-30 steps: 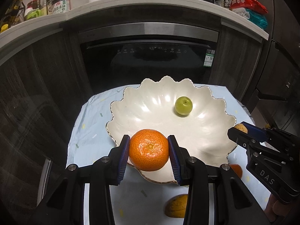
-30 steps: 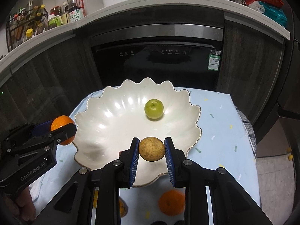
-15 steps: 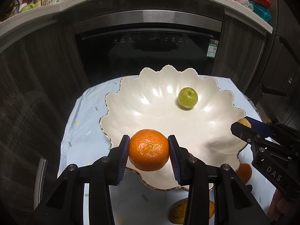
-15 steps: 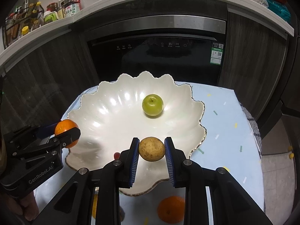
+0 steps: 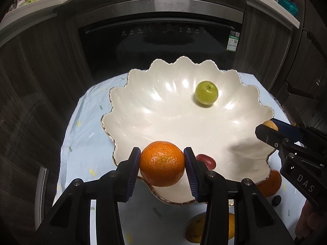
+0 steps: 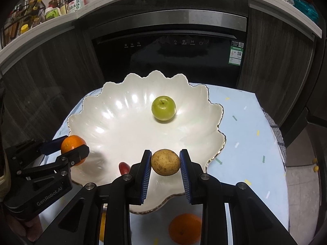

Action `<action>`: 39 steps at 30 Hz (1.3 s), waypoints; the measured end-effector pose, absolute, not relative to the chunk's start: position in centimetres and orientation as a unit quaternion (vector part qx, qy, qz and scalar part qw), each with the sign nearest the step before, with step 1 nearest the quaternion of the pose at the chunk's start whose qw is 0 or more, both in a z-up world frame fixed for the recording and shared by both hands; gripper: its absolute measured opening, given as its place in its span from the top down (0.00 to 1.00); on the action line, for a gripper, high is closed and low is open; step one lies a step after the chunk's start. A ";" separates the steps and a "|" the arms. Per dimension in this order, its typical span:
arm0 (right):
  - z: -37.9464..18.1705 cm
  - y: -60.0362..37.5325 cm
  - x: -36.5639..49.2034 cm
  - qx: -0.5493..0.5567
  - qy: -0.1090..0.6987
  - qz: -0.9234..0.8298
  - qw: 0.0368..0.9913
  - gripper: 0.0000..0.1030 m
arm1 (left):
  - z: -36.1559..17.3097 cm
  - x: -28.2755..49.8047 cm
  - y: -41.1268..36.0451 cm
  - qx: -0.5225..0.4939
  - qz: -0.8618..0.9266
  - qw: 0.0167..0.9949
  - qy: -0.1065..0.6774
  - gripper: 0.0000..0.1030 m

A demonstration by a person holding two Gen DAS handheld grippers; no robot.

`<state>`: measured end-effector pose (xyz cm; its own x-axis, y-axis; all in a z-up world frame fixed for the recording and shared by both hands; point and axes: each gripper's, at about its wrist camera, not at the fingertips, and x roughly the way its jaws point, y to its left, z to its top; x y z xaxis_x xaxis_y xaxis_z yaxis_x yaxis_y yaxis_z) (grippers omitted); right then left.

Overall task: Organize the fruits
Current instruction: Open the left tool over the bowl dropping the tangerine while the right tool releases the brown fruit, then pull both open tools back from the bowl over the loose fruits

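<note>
A white scalloped bowl (image 5: 155, 106) (image 6: 114, 122) sits on the light blue cloth. A green apple (image 5: 206, 92) (image 6: 163, 108) lies in it, and a small red fruit (image 5: 207, 160) (image 6: 123, 167) lies near its front rim. My left gripper (image 5: 162, 164) is shut on an orange (image 5: 162, 163) over the bowl's front-left rim; it also shows in the right wrist view (image 6: 74, 150). My right gripper (image 6: 165, 162) is shut on a brown round fruit (image 6: 165, 162) over the bowl's front-right rim; it also shows in the left wrist view (image 5: 270, 127).
On the cloth in front of the bowl lie another orange (image 6: 185, 228) (image 5: 270, 185), a yellow-brown fruit (image 5: 197, 229) and a small dark fruit (image 5: 276, 200). A dark oven front (image 5: 159, 40) and cabinets stand behind the table. The table edge (image 6: 273, 126) falls off at the right.
Both grippers have moved forward and lower toward the bowl with their fruits held. The bowl looks larger and the red fruit has come into view.
</note>
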<state>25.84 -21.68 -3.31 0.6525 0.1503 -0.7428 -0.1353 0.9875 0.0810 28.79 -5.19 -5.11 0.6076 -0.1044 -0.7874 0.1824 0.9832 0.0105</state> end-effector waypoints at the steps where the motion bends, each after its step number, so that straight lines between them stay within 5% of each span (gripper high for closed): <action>1: -3.3 -21.7 25.8 0.009 0.409 0.077 0.909 0.68 | -5.2 28.8 -5.2 0.044 -0.080 0.895 0.437 0.56; 4: -3.1 -21.8 25.8 0.008 0.404 0.073 0.912 0.56 | -5.0 28.6 -5.2 0.049 -0.076 0.898 0.430 0.38; 11: -2.7 -22.1 25.4 0.014 0.396 0.066 0.916 0.38 | -4.5 28.3 -5.2 0.054 -0.071 0.901 0.424 0.35; 16: -2.2 -22.2 25.0 0.016 0.389 0.061 0.919 0.30 | -4.0 27.8 -5.0 0.052 -0.065 0.905 0.416 0.22; 39: 0.9 -22.4 21.7 0.016 0.358 0.054 0.932 0.29 | -0.3 24.2 -4.3 0.045 -0.052 0.922 0.380 0.16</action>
<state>21.70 -22.39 0.91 0.7375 0.1114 -0.6661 -0.0885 0.9937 0.0682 24.18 -4.34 -0.30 0.7051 -0.0624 -0.7064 0.1308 0.9905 0.0430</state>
